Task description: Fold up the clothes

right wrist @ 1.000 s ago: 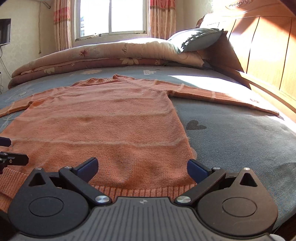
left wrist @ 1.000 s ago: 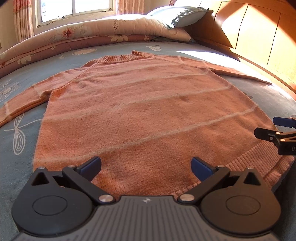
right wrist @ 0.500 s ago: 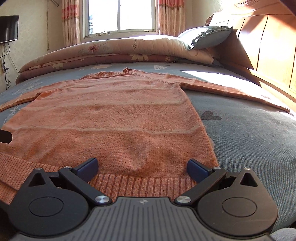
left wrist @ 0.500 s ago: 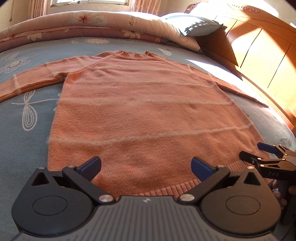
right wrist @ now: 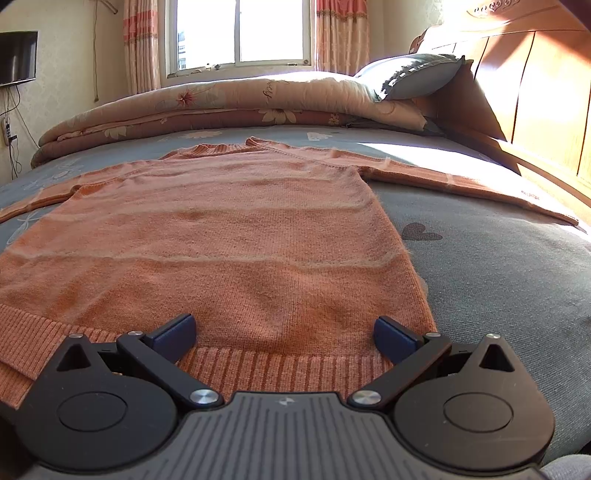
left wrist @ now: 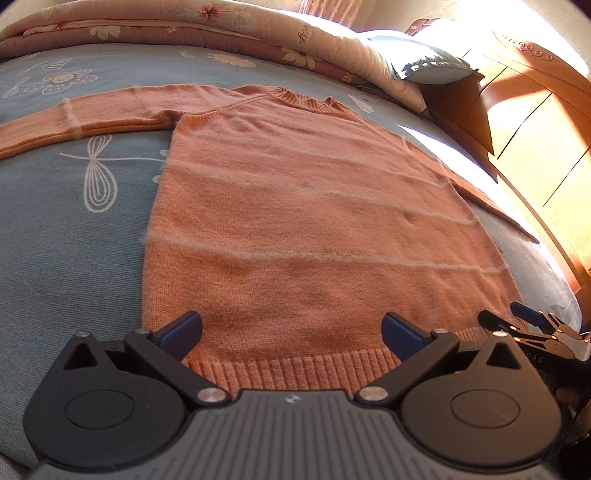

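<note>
An orange knit sweater (left wrist: 303, 221) with pale stripes lies flat on the bed, both sleeves spread out sideways; it also shows in the right wrist view (right wrist: 221, 240). My left gripper (left wrist: 291, 330) is open and empty above the ribbed hem (left wrist: 295, 369) near the sweater's left bottom corner. My right gripper (right wrist: 283, 332) is open and empty above the hem (right wrist: 280, 365) near the right bottom corner. The right gripper also shows at the right edge of the left wrist view (left wrist: 517, 325), jaws apart.
The sweater lies on a grey-blue patterned bedsheet (left wrist: 55, 240). A folded floral quilt (right wrist: 229, 103) and a grey pillow (right wrist: 417, 74) lie at the far side. A wooden headboard (right wrist: 535, 92) runs along the right. A window (right wrist: 240, 33) is beyond.
Both grippers have shifted left and back towards the hem. The left wrist view now takes in the whole left sleeve. Both stay open.
</note>
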Tool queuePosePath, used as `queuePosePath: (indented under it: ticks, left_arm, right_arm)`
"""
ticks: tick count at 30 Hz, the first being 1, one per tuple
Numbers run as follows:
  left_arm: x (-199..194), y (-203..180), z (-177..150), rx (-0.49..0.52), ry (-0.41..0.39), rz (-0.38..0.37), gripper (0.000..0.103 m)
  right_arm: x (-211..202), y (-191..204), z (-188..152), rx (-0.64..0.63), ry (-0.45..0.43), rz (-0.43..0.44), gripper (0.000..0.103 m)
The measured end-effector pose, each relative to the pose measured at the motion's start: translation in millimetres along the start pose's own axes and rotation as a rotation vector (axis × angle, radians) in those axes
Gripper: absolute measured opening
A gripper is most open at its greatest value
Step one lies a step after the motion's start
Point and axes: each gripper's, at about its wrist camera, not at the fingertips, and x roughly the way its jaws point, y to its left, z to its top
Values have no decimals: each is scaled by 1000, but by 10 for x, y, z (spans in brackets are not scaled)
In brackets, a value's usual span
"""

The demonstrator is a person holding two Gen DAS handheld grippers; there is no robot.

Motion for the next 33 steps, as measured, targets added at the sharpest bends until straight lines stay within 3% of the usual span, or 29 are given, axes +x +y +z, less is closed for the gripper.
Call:
queuePosePath:
  ticks: [4, 6, 10, 13, 23, 28, 33]
  left_arm:
    - [85, -128, -37, 40, 1, 8, 102]
    - [89, -72, -58, 23, -9, 76, 102]
    - [-60, 162, -32, -72, -38, 80, 102]
    - [-151, 209, 55, -78, -67, 103, 102]
    - [37, 64, 96, -80, -14, 30, 102]
    - [117, -416, 219, 47, -17, -84, 102]
    - [459, -740, 260, -8, 86, -278, 102]
  right_arm:
    - [2, 3, -3, -3, -2, -1, 103]
    - [3, 1, -4, -4, -3, -1, 103]
    - [12, 1, 2, -5, -3, -2, 103]
    - [13, 5, 2, -6, -4, -4, 103]
    - [15, 7, -4, -9, -6, -4, 103]
    - [18, 8, -7, -9, -7, -5, 103]
    - [17, 7, -4, -10, -7, -5, 103]
